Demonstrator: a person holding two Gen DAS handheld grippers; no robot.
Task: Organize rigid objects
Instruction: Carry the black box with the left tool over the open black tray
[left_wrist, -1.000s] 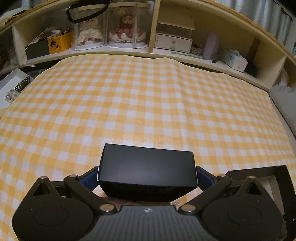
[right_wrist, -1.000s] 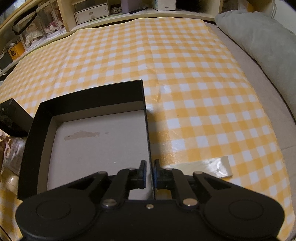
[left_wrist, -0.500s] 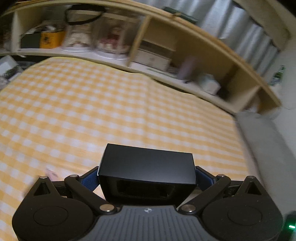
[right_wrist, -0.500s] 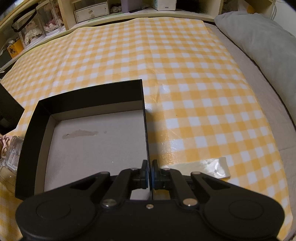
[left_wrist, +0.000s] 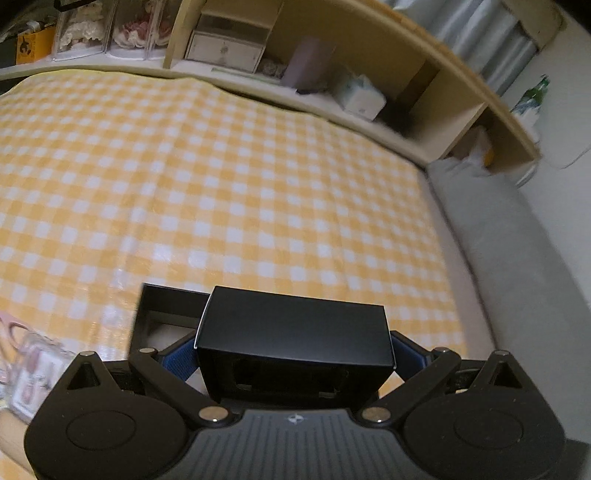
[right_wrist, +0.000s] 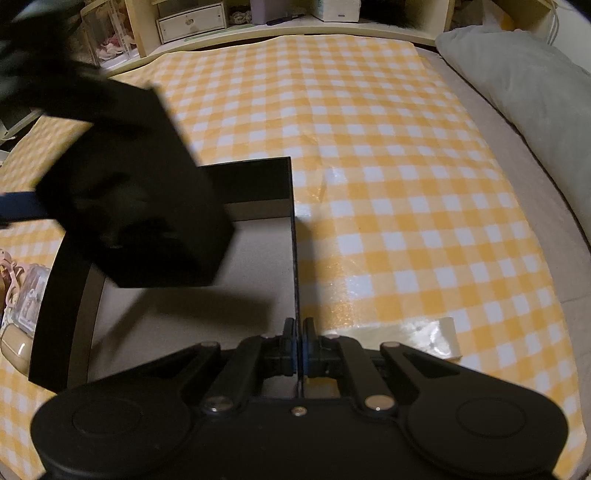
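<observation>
My left gripper (left_wrist: 293, 347) is shut on a small black box (left_wrist: 293, 328) and holds it in the air. In the right wrist view that box (right_wrist: 140, 206) hangs blurred above a large open black tray box (right_wrist: 255, 184) with a grey cardboard floor. A corner of the tray box (left_wrist: 162, 306) shows under the small box in the left wrist view. My right gripper (right_wrist: 298, 328) is shut on the tray box's thin right wall, near its front corner.
A yellow checked cloth (right_wrist: 388, 166) covers the bed. A clear case with pink items (right_wrist: 26, 295) lies left of the tray box. A flat pale packet (right_wrist: 436, 336) lies by my right gripper. A grey pillow (right_wrist: 524, 85) is at right, shelves (left_wrist: 258, 48) behind.
My left gripper has carried the small black box up and to the right, over the open tray box. My right gripper has closed fully on the tray box's wall.
</observation>
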